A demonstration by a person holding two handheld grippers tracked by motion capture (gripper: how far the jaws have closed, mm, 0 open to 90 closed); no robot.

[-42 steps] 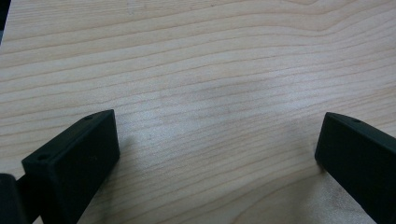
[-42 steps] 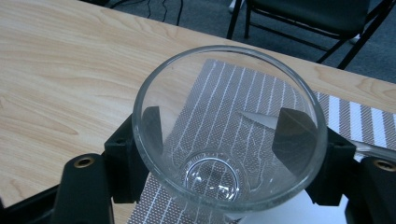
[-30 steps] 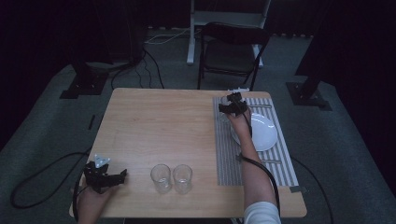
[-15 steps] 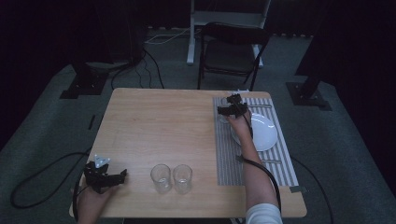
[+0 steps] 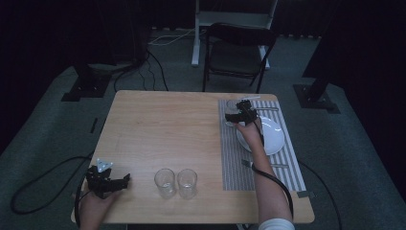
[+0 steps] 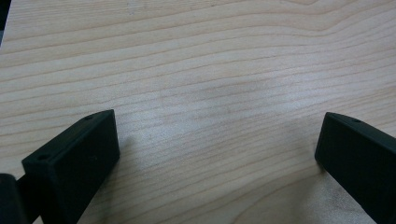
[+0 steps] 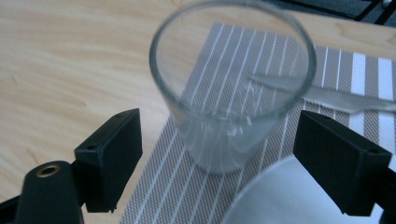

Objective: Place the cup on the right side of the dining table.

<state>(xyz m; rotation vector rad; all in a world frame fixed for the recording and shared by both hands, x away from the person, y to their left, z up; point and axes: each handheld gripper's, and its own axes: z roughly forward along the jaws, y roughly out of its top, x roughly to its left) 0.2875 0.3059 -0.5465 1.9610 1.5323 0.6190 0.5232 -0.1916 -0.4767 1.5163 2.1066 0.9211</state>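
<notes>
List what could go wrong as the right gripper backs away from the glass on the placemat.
1. The right gripper has just been opening, yet the glass stands between its jaws; a sideways pull could tip it.
2. The white plate sits close beside the glass, so a nudge may knock them together.
3. The cutlery behind could be shifted.

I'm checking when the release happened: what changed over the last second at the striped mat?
The right gripper has just been opening its jaws, letting go of the clear drinking glass, which stands upright on the grey striped placemat, between the jaws but untouched. The left gripper and two near-edge glasses stayed put.
</notes>
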